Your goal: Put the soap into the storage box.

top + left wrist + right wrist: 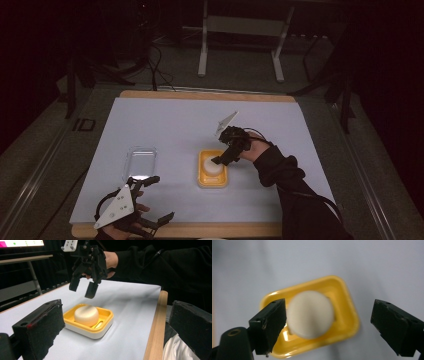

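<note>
Soap [310,314]: round white bar in the yellow dish [348,315], mid-table, no long axis.
Left gripper [152,200]: near you at the table edge, jaws spread, holding nothing.
Right gripper [82,288]: your nearer tool, jaws apart, above the soap; go straight down to straddle it.
Lid [140,161]: clear, left of the dish.

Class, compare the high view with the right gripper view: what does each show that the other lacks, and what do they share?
High view alone: the clear lid lying left of the tray, the left gripper near the table's front edge, a sleeve.
Right gripper view alone: a close look down between the open right gripper jaws.
Both: the white soap in the yellow tray on the white sheet.
</note>
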A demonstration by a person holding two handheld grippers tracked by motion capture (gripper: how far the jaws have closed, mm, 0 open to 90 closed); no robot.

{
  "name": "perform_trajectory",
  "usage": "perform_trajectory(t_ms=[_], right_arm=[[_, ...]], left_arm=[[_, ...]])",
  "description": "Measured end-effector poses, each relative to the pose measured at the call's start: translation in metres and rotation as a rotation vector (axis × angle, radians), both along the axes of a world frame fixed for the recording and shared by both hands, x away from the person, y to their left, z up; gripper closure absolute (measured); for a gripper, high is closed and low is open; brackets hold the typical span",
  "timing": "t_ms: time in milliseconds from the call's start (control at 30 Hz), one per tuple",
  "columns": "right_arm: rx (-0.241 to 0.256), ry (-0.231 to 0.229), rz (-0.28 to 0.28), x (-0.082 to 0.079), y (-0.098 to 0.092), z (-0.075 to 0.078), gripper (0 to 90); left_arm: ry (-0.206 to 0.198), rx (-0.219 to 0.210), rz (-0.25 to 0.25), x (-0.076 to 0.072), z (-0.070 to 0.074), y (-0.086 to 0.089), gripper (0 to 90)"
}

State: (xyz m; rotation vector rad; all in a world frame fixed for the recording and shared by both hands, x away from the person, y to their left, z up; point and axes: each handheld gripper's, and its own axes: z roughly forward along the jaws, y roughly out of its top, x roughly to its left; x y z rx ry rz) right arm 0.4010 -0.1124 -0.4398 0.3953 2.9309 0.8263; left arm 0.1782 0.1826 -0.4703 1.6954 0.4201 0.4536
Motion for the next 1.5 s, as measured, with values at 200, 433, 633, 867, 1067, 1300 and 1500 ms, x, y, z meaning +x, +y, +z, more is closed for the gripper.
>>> perform_trajectory(t_ms=[200,433,633,867,1067,1300,1500], right_arm=[[0.003,-0.013,-0.052,-0.003,-0.007,0.003,13.7],[0.042,-0.044,-0.146,-0.012,-0.024,0.002,13.2],[0.084,-0.066,-0.254,-0.015,-0.049,0.0,12.7],[0.113,-0.088,-0.344,-0.018,-0.067,-0.002,12.7],[0.138,-0.138,-0.419,-0.03,-0.081,-0.001,14.3],[0.151,-0.168,-0.471,-0.045,-0.095,-0.003,14.2],[0.165,-0.213,-0.502,-0.058,-0.104,-0.008,13.5]], left_arm=[[-0.001,0.004,0.0,0.0,0.0,0.0,0.1],[-0.002,0.004,0.0,-0.001,0.0,0.0,0.1],[-0.001,0.003,0.001,-0.001,0.0,0.0,0.1],[-0.001,0.005,-0.001,0.0,0.0,0.0,0.1],[-0.001,-0.001,-0.004,-0.001,0.001,0.0,0.1],[-0.001,0.0,-0.006,-0.001,0.0,-0.001,0.1],[0.0,0.002,-0.007,-0.001,0.0,-0.001,0.1]])
